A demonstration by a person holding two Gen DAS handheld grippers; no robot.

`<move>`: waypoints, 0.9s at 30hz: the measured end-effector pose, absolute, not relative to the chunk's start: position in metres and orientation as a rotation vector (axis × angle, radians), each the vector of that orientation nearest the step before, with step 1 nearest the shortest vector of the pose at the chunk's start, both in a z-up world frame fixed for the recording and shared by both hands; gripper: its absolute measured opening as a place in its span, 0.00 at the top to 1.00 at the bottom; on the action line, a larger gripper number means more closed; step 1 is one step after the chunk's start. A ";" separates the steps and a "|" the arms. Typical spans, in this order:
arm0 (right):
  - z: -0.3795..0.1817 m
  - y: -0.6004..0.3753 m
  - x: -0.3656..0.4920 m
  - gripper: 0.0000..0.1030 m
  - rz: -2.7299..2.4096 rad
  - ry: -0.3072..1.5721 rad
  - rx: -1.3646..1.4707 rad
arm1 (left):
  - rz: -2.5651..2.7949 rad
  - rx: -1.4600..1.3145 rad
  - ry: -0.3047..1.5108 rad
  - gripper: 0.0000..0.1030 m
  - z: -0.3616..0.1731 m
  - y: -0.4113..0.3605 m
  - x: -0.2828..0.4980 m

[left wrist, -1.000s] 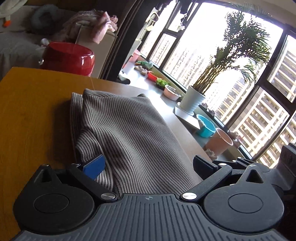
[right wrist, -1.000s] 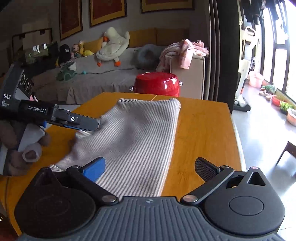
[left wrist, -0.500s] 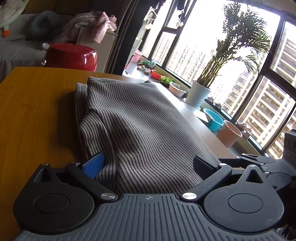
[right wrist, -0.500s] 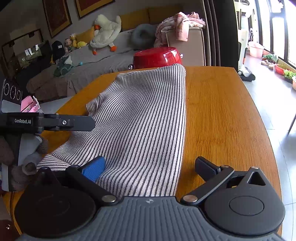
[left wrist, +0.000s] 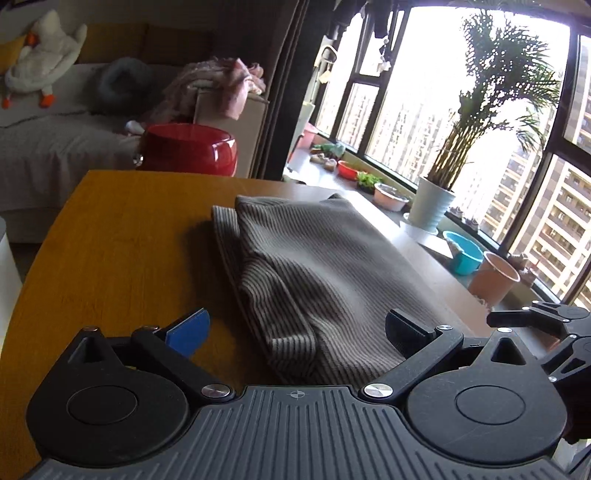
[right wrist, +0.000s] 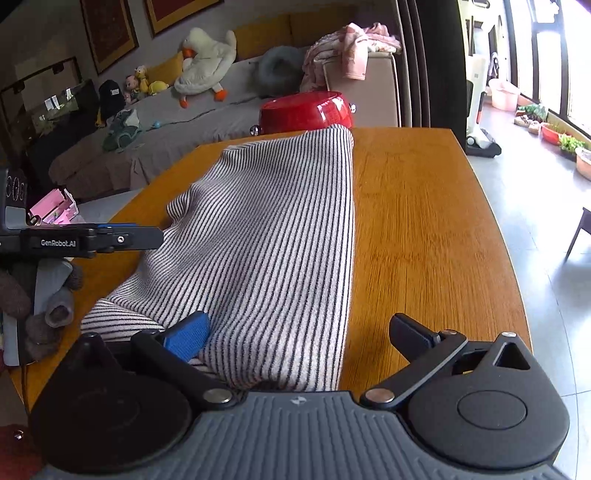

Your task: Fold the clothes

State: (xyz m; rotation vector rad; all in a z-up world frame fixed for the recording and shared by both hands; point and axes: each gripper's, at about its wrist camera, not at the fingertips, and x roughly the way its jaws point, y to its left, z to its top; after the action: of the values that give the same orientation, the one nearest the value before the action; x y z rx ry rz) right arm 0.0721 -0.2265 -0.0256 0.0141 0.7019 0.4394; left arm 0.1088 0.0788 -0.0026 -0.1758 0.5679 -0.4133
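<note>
Both tongs, left and right, gape unclenched over the striped garment on the wooden table, red pot beyond.

One piece of lettering to call, and it sits at nine o'clock in my right wrist view: "GenRobot.AI" in pale letters on the dark side of my left gripper. Just above it at nine o'clock, a dark panel shows round pale marks that might be digits, but I cannot read them. From my left wrist view, nothing readable anywhere. The framed pictures at eleven o'clock show no legible words either.
</note>
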 end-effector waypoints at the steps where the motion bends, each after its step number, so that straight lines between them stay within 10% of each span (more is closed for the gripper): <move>1: -0.019 -0.223 0.067 0.01 0.439 0.660 -0.032 | -0.435 -0.181 0.556 0.01 0.002 0.077 0.105; 3: -0.007 -0.214 0.055 0.13 0.451 0.577 -0.123 | -0.481 -0.181 0.543 0.09 0.008 0.069 0.098; 5: -0.001 -0.205 0.051 0.36 0.499 0.561 -0.137 | -0.517 -0.146 0.560 0.39 0.004 0.055 0.098; 8: -0.004 -0.189 0.051 0.49 0.575 0.587 -0.150 | -0.553 -0.079 0.616 0.41 -0.012 0.033 0.103; 27: -0.028 -0.118 -0.020 0.26 0.785 0.440 -0.782 | -0.525 0.015 0.677 0.31 -0.025 0.023 0.105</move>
State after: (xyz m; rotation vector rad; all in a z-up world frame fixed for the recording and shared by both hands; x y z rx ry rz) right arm -0.0196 -0.1184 -0.0282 -0.7822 0.4397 0.7854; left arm 0.1045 0.0228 -0.0248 0.0146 0.6774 -0.5247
